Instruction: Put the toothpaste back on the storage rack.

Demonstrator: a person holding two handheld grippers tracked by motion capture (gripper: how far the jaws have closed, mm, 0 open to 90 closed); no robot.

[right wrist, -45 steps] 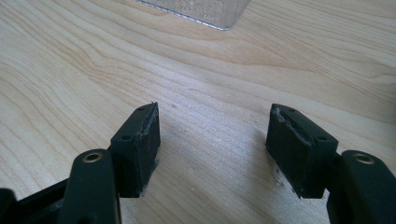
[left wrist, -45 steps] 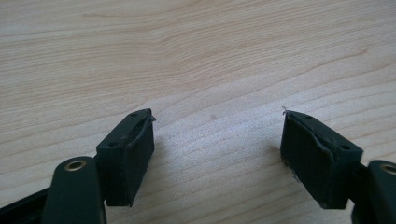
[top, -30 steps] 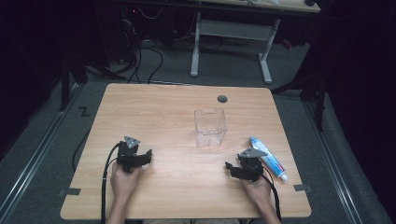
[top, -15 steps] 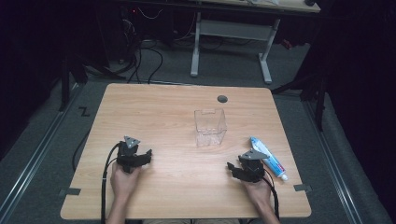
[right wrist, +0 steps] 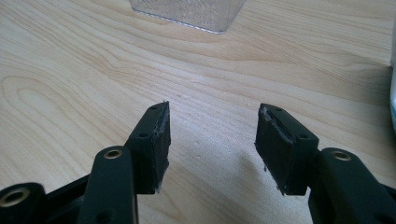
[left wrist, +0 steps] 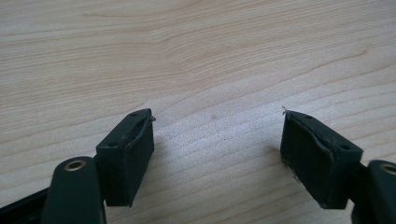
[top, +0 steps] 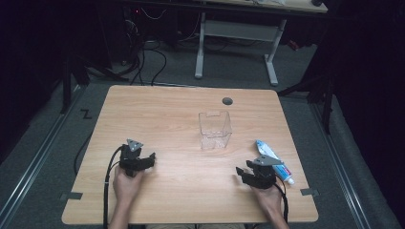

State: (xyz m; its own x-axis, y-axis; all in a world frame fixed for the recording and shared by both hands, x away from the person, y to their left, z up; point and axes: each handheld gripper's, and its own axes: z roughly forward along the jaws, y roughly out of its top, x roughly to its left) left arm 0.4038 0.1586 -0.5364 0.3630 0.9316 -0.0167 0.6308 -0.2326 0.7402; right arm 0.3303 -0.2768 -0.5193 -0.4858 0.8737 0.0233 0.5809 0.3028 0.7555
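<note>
toothpaste tube [top: 273,161] just beside right claw [top: 242,174]

Tube [top: 273,161] right of box [top: 215,129]

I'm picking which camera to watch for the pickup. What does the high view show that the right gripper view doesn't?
High view: the whole table, the person's hands, the left gripper, the full toothpaste tube beside the right gripper, and the complete clear plastic box.

Right gripper view: its two black fingers close up, nothing between them; they have just been closing.

Both: the wooden tabletop, the box (its base in the gripper view), and the tube, a sliver at the gripper view's right edge.
</note>
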